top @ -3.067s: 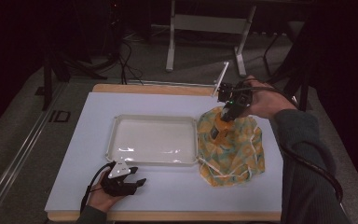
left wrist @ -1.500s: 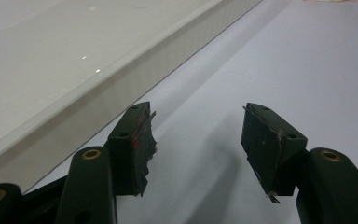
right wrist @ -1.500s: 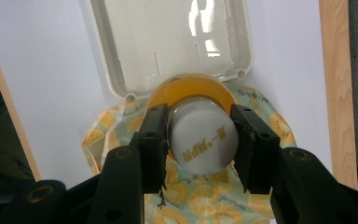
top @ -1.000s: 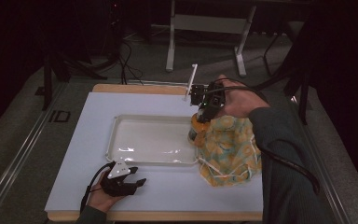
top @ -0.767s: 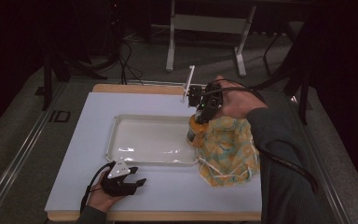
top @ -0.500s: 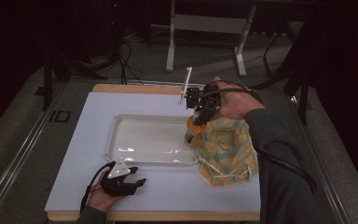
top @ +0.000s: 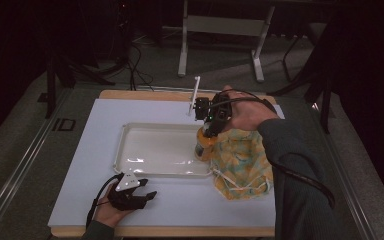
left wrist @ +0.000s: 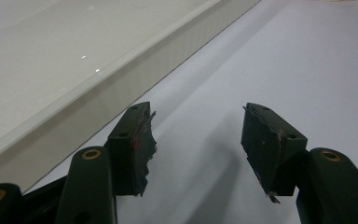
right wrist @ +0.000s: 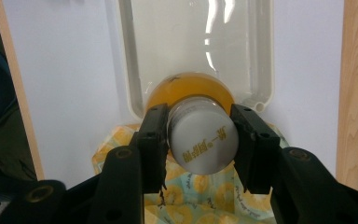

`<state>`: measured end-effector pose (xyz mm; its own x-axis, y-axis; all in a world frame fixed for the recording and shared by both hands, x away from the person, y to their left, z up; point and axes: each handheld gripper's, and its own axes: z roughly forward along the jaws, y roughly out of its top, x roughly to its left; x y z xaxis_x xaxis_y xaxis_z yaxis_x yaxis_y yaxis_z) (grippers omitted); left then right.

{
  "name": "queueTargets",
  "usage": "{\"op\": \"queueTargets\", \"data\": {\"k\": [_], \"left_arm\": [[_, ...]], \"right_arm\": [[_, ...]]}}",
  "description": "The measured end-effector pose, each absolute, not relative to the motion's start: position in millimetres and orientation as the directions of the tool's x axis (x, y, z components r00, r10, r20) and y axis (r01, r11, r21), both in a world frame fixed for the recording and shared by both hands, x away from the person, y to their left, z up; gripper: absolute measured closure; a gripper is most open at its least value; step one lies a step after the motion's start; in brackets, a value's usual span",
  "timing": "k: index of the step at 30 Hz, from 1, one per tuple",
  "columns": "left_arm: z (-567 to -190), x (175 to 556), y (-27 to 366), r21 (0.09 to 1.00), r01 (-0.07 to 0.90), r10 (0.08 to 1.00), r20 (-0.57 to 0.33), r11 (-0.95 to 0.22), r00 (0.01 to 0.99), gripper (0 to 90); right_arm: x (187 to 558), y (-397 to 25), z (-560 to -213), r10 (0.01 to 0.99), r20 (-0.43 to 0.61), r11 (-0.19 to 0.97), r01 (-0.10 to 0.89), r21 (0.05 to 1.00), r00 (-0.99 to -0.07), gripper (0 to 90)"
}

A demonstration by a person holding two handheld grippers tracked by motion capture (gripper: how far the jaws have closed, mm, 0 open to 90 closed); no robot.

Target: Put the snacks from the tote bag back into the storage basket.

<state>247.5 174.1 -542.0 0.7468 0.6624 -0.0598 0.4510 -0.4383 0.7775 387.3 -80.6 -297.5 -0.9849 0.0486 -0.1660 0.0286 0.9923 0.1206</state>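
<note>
Room: dark around the counter, with grey floor, a pale metal frame (top: pixel 223 30) at 12 o'clock and cables (top: pixel 137 60) at 11 o'clock.
Counter: pale board (top: pixel 145 210) on a wooden top whose edge shows along the far and near sides.
Open room: bare board along the left side at 9 o'clock and along the near edge at 6 o'clock.
Tray: white, shallow tray (top: pixel 155 150) at the counter's middle, long side left to right, nothing lying on its floor.
Cloth bag: yellow patterned cloth bag (top: pixel 242 165) at 4 o'clock of the tray, touching the tray's right end.
Right tool: the right tool (right wrist: pixel 200 135) is clamped on the white cap of the bottle, one jaw on each side.
Bottle: the bottle (right wrist: pixel 191 95) of orange liquid hangs upright over the tray's right end, just beside the bag; I cannot tell whether it touches the tray.
Left tool: the left tool (left wrist: pixel 196 140) rests on the board at 7 o'clock, jaws apart, holding nothing, just beside the tray's near wall.
</note>
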Motion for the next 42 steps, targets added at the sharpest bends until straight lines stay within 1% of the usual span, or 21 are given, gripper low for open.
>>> {"op": "queueTargets", "data": {"k": [8, 20, 32, 42], "left_arm": [[-542.0, 247.4, 173.9, 0.777, 0.45, 0.662, -0.058, -0.439, 0.747, 43.2], [-542.0, 247.6, 174.0, 0.776, 0.449, 0.66, -0.057, -0.442, 0.749, 43.2], [-542.0, 247.5, 173.8, 0.777, 0.45, 0.661, -0.058, -0.441, 0.748, 43.2], [-542.0, 247.6, 173.8, 0.776, 0.449, 0.661, -0.056, -0.443, 0.748, 43.2]], "right_arm": [[386.2, -77.0, -301.0, 0.038, -0.162, 0.993, 0.019, 0.118, -0.986, 58.9], [386.9, -73.9, -315.4, 0.029, -0.138, 0.992, 0.011, 0.126, -0.99, 58.9], [385.8, -74.8, -328.9, 0.035, -0.11, 0.991, 0.02, 0.132, -0.993, 58.9], [385.5, -75.3, -337.6, 0.036, -0.099, 0.993, 0.024, 0.118, -0.994, 58.9]]}}
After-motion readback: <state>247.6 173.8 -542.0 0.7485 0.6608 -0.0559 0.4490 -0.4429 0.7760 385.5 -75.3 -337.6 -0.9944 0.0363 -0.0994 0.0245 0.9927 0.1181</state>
